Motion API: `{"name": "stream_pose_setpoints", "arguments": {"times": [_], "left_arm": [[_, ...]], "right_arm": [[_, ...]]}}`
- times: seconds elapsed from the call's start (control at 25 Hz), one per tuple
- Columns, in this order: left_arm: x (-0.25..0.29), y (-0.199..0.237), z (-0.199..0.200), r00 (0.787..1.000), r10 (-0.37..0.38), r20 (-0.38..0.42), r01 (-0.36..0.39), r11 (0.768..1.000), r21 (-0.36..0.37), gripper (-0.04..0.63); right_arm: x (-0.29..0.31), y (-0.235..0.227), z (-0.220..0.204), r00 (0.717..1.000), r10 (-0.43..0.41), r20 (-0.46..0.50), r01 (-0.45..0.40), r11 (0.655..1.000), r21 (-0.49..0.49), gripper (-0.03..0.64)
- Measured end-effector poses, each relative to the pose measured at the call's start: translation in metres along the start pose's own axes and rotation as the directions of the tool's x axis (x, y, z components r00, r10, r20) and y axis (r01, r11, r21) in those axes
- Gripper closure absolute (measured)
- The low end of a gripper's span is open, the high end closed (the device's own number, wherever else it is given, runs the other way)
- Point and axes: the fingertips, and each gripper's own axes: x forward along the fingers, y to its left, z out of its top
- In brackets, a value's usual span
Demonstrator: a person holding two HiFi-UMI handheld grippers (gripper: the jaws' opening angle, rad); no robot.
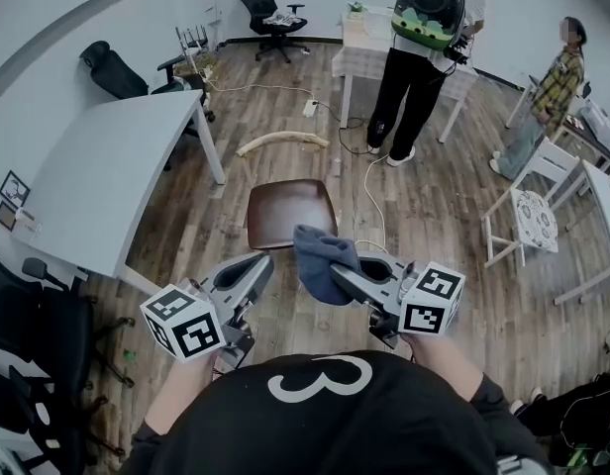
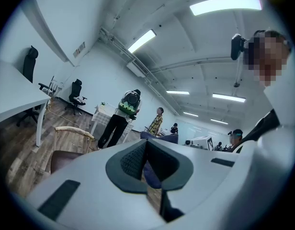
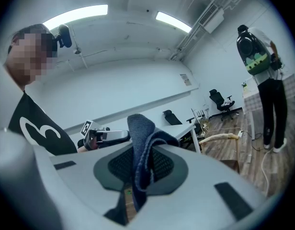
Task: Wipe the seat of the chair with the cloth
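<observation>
The chair stands on the wood floor ahead of me, with a dark brown seat point(image 1: 290, 211) and a curved pale wooden backrest point(image 1: 282, 142). My right gripper point(image 1: 337, 271) is shut on a blue-grey cloth point(image 1: 320, 257), held in the air just short of the seat's near edge. The right gripper view shows the cloth point(image 3: 140, 140) pinched between the pads and sticking up above my right gripper point(image 3: 140, 166). My left gripper point(image 1: 263, 263) hovers beside it, left of the cloth, with the jaws together and nothing in them. In the left gripper view, part of the seat point(image 2: 66, 158) shows beyond my left gripper point(image 2: 146, 158).
A white table point(image 1: 107, 166) stands to the left of the chair. A person with a backpack point(image 1: 419, 47) stands by a far table, and another person point(image 1: 553, 87) is at the right. A white chair point(image 1: 528, 211) and a floor cable point(image 1: 374, 196) lie to the right.
</observation>
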Motion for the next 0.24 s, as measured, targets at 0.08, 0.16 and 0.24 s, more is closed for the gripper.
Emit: {"name": "stream_pose_setpoints", "arguments": {"times": [0.08,0.16,0.24], "left_arm": [[-0.0033,-0.001,-0.0007,1.0,0.003,-0.002,-0.003,1.0,-0.006,0.583],[-0.0061,-0.0015,-0.0008,1.0,0.006,-0.004,-0.006,1.0,-0.008,0.583],[-0.0084,-0.0022,-0.0006,1.0,0.008,-0.005,-0.008,1.0,-0.006,0.583]], "right_arm": [[0.0013,0.0035,0.0011,1.0,0.003,0.005,-0.003,1.0,-0.003,0.563],[0.0029,0.0066,0.0022,1.0,0.006,0.011,-0.006,1.0,-0.004,0.563],[0.0042,0.009,0.0026,1.0,0.008,0.017,-0.008,1.0,-0.004,0.563]]}}
